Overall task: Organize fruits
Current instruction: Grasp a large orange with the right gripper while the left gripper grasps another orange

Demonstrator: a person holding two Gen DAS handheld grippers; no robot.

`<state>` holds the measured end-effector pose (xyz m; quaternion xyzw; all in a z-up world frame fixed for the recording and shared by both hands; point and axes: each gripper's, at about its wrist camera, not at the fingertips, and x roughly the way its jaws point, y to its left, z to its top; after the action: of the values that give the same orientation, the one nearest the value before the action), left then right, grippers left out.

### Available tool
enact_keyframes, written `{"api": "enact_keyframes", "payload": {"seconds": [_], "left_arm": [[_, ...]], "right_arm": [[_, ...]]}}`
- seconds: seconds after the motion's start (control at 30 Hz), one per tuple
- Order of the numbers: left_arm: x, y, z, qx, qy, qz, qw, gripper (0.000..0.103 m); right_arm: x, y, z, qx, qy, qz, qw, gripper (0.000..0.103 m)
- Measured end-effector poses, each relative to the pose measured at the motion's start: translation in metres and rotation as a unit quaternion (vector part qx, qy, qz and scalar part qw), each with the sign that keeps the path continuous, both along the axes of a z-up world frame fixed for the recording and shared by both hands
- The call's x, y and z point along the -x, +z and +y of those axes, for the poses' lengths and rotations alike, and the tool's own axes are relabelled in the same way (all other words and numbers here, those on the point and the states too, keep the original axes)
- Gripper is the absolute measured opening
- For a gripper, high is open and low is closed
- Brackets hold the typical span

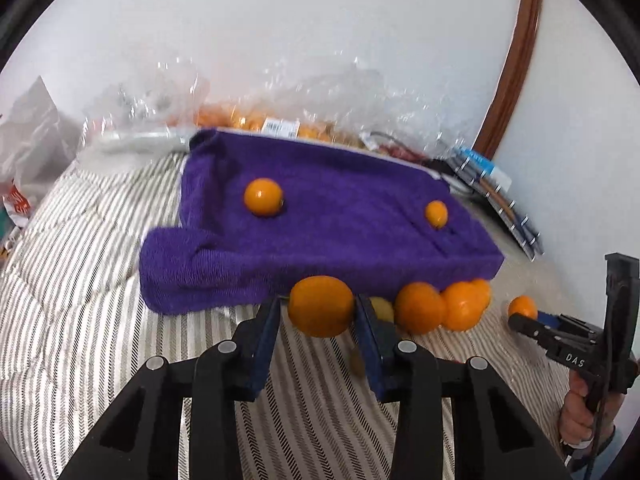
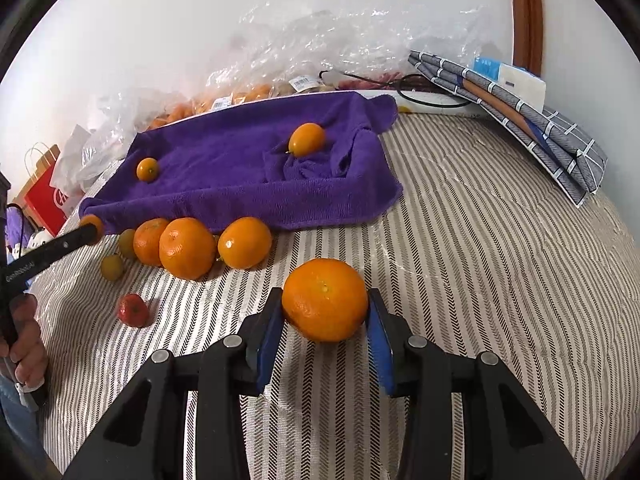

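My left gripper is shut on a small orange fruit, held just in front of the purple towel-covered tray. My right gripper is shut on a mandarin above the striped bed cover. Two small orange fruits lie on the purple towel, also seen in the right wrist view. Several mandarins lie along the towel's near edge, with small yellowish fruits and a red one.
Clear plastic bags of fruit lie behind the tray by the wall. A folded checked cloth and a black cable lie at the right. A red paper bag stands at the left. The bed cover is striped.
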<state>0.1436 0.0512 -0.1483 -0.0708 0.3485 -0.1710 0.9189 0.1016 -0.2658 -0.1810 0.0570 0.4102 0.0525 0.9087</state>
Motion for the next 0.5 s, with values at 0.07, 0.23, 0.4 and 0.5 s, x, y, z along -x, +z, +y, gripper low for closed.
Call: {"api": "enact_keyframes", "payload": {"seconds": [0.07, 0.23, 0.4, 0.5], "left_arm": [[0.001, 0.002, 0.001, 0.003, 0.003, -0.006, 1.0000, 0.036], [-0.001, 0.004, 0.002, 0.001, 0.015, -0.009, 0.9998, 0.036], [-0.002, 0.004, 0.008, 0.014, 0.027, -0.008, 0.9995, 0.036], [-0.001, 0.004, 0.011, 0.022, 0.024, -0.010, 0.9994, 0.036]], "right_arm": [[0.001, 0.001, -0.002, -0.004, -0.002, -0.004, 1.000, 0.040], [0.007, 0.005, -0.013, -0.040, -0.007, -0.021, 0.999, 0.040], [0.012, 0.008, -0.025, -0.064, -0.026, -0.036, 0.997, 0.040], [0.014, 0.010, -0.025, -0.056, -0.040, -0.043, 0.997, 0.040]]}}
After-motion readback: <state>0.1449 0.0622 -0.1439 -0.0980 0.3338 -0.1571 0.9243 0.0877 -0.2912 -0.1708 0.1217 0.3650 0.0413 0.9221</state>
